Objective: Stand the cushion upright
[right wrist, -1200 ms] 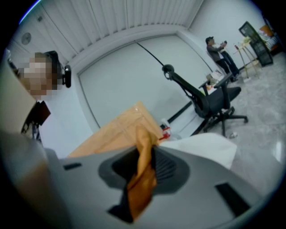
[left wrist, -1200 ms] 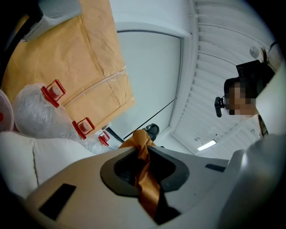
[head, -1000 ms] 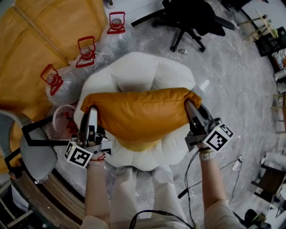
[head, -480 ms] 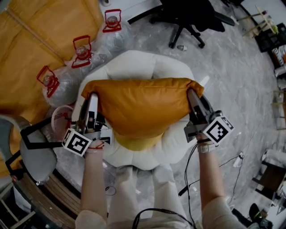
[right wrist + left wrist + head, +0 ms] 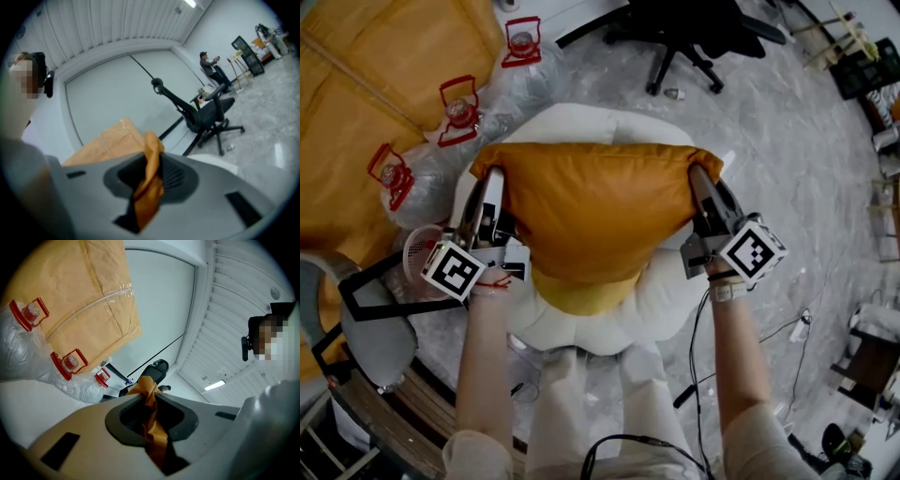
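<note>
Since my left gripper [image 5: 492,178] and right gripper [image 5: 699,176] have their jaws clamped on pinched fabric at the orange cushion's [image 5: 595,220] two far corners, slung over the white flower-shaped pad [image 5: 581,127], I judge it light, soft, saggy and best held by those corners.

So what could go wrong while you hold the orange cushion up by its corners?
1. The left hand-held gripper and right hand-held gripper pinch only thin corner folds of the cushion; it could slip out and drop.
2. The white pad beneath looks soft, so the cushion may flop over when stood up.
3. The jugs stand close on the left; a swing might bump one.
</note>
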A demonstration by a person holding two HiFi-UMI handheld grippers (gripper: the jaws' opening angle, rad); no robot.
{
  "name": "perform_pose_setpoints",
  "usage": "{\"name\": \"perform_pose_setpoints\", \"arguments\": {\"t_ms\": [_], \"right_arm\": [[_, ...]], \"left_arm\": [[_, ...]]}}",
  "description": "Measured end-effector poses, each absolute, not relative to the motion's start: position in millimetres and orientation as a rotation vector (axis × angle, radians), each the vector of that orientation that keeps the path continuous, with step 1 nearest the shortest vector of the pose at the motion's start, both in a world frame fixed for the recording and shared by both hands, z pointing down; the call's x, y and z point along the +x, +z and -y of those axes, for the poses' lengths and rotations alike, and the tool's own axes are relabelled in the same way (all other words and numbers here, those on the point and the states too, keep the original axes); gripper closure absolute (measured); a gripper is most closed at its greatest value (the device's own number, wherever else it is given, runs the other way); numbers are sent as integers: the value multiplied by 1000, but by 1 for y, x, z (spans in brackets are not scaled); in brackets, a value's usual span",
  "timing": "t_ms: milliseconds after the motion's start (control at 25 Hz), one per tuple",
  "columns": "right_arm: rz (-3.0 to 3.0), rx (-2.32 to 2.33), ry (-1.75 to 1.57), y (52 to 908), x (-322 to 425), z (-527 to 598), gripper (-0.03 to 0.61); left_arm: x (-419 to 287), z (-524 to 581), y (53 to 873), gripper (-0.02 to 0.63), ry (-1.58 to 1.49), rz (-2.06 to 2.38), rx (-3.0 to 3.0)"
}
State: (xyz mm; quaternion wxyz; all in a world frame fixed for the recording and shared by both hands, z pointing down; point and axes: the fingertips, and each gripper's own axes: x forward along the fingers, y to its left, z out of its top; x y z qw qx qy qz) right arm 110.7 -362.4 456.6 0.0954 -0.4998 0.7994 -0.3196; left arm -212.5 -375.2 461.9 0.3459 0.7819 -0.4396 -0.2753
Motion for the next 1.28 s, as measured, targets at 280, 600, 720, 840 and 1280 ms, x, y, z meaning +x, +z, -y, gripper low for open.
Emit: {"name": "perform_pose_setpoints", "arguments": {"t_ms": [280, 600, 720, 840, 1280], "right_arm": [[-2400, -1476, -928, 463, 103, 384, 488], [-2433, -1503, -956, 475, 101, 405, 488], [-2462, -1505, -972, 479, 98, 411, 488], [-2495, -1520, -982, 485, 98, 419, 488], [-2481, -1516, -1047, 497, 100, 435, 488]], "left_arm": [[-219, 392, 471, 541, -720, 1154, 2003], [-224, 408, 483, 540, -771, 1153, 1950], [-227, 413, 489, 540, -781, 1153, 1933], [-228, 420, 491, 540, -778, 1163, 1929], [-225, 436, 501, 540, -760, 1160, 1893]]}}
